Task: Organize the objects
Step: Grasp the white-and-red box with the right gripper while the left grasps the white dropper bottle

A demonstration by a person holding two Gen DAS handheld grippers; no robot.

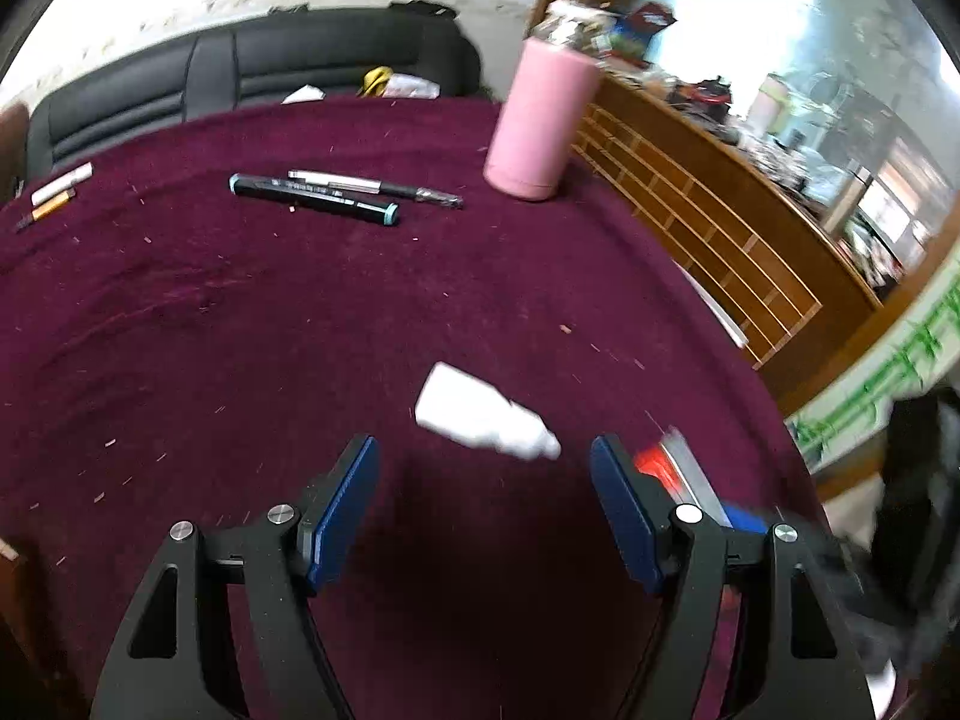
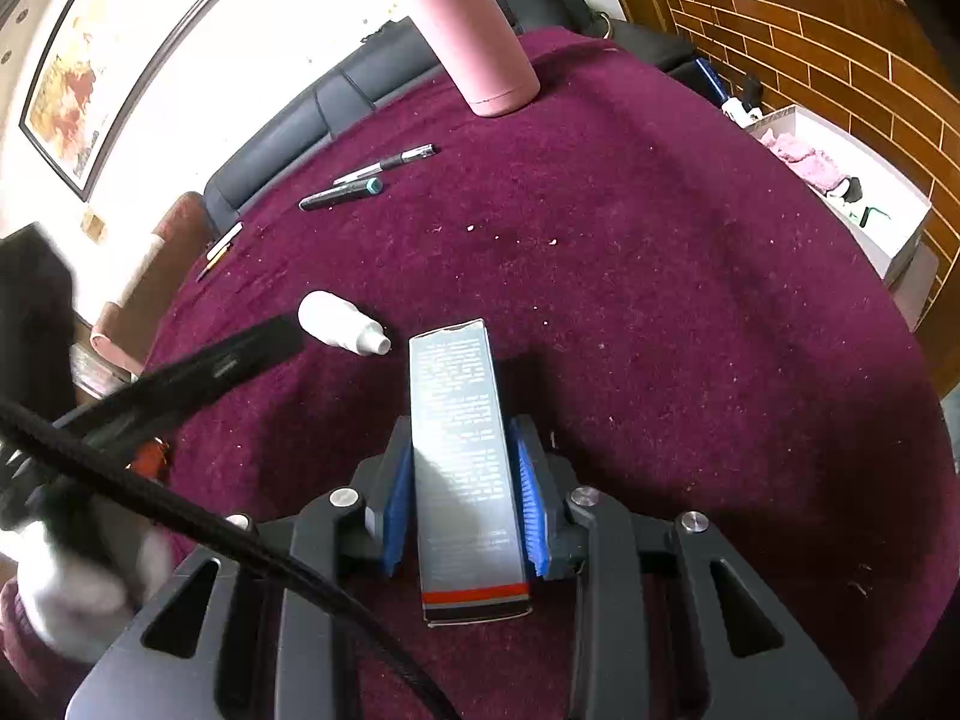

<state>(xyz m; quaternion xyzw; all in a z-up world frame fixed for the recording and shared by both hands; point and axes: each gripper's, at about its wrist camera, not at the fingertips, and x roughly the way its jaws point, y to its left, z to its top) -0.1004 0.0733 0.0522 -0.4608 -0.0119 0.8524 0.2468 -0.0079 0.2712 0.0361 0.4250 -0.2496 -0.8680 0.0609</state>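
Where the maroon cloth covers the counter [image 2: 660,300], largest to smallest: pink flask [image 2: 474,42] upright at the far edge, well apart from both claws. Nearer, grey carton [image 2: 462,450] with a red and black band at its near end, pinched lengthwise between the blue pads of the right claw [image 2: 465,474], jaws narrowed onto its 2 long sides; far end of the carton jutting forward over the cloth. Left claw [image 1: 483,468] gaping wide, nothing between its pads, poised just short of the white dropper bottle [image 1: 474,414]; bottle lying on its side, nozzle toward the right claw. Farther out, 2 pens side by side and close together: dark marker [image 1: 312,198] with teal ends, black-and-silver pen [image 1: 372,186] just behind it. At the left rim, small orange and white sticks [image 1: 57,195], too blurred to identify.
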